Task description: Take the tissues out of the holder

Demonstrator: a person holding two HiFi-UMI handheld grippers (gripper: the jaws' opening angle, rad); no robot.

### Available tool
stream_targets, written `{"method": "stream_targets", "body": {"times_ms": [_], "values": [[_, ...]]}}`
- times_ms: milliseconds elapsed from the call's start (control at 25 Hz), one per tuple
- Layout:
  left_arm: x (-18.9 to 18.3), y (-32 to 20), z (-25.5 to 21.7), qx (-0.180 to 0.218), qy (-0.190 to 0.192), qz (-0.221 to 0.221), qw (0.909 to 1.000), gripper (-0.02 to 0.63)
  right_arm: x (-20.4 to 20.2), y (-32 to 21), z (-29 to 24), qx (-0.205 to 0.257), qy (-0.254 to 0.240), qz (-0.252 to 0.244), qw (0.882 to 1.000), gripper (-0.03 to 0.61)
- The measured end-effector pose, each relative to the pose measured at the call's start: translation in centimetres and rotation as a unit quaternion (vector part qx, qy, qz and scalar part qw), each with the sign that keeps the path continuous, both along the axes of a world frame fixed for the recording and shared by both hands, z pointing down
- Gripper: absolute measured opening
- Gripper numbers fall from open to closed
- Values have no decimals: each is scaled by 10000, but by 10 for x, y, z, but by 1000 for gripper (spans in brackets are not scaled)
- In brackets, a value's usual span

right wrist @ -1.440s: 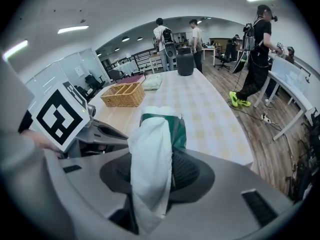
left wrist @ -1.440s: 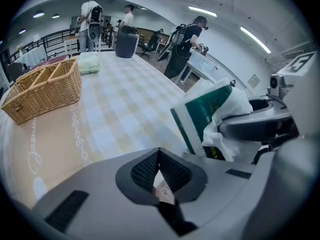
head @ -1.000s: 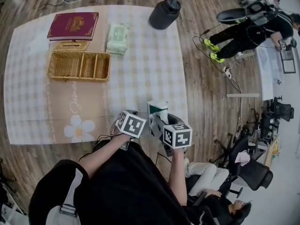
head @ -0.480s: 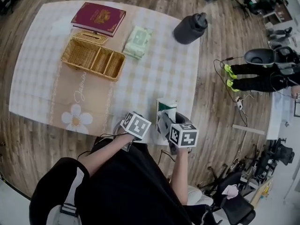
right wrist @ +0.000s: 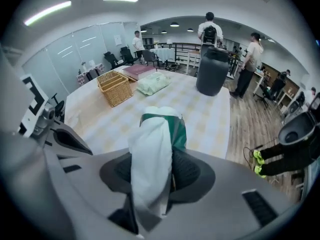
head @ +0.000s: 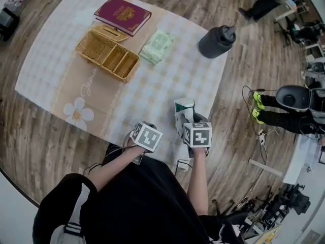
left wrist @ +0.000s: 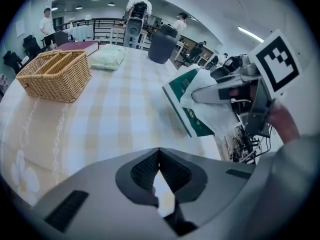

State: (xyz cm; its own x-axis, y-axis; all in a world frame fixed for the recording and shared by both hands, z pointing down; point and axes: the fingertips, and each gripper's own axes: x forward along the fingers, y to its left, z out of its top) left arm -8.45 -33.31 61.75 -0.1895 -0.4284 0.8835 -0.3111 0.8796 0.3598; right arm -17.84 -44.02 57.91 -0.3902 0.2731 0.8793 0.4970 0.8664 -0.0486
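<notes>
The right gripper [right wrist: 152, 171] is clamped on the flat green tissue pack [right wrist: 179, 129], with a crumpled white tissue [right wrist: 150, 149] bunched between its pads, over the near edge of the checked table [head: 167, 80]. The left gripper [left wrist: 159, 151] is just beside it, its tips pressed together. Farther back are one three-part woven basket [head: 107, 56], one red book [head: 122, 15], one soft pale-green packet [head: 158, 47] and one dark round jug [head: 217, 41].

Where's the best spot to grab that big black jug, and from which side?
Probably grip the jug by its narrow top, coming straight down from above. It stands upright, and its round body looks too wide to pinch, while the top is slimmer.
</notes>
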Motion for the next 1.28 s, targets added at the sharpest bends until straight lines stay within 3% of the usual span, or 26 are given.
{"method": "stream_targets", "body": {"times_ms": [280, 440, 560, 720, 880, 1120, 1280], "values": [[5, 8, -1, -10, -3, -585, 9983, -2, -19, 12, 19, 9, 157, -626, 9979, 193], [6, 18, -2, 3, -4, -849, 9964, -2, -23, 20, 18, -33, 14, -825, 9966, 220], [6, 24, -1, 50, 6, -935, 9956, -2, -21, 21, 8, -317, -220, -825, 9958, 264], [5, 28, 0, 99, -10, -801, 9967, -2, -20, 19, -29, -867, -877, -576, 9907, 276], [1, 27, -2, 157, -21, -554, 9983, -2, -21, 15, -74, -1488, -1466, -60, 9779, 276], [-8, 32, -9, 194, -153, -307, 9992, -2, 3, 28, -105, -2487, -1519, 398, 9558, 276], [-10, 37, -10, 293, -199, -322, 9989, -2, 27, 43, -106, -2725, -1418, 621, 9496, 273]]}}
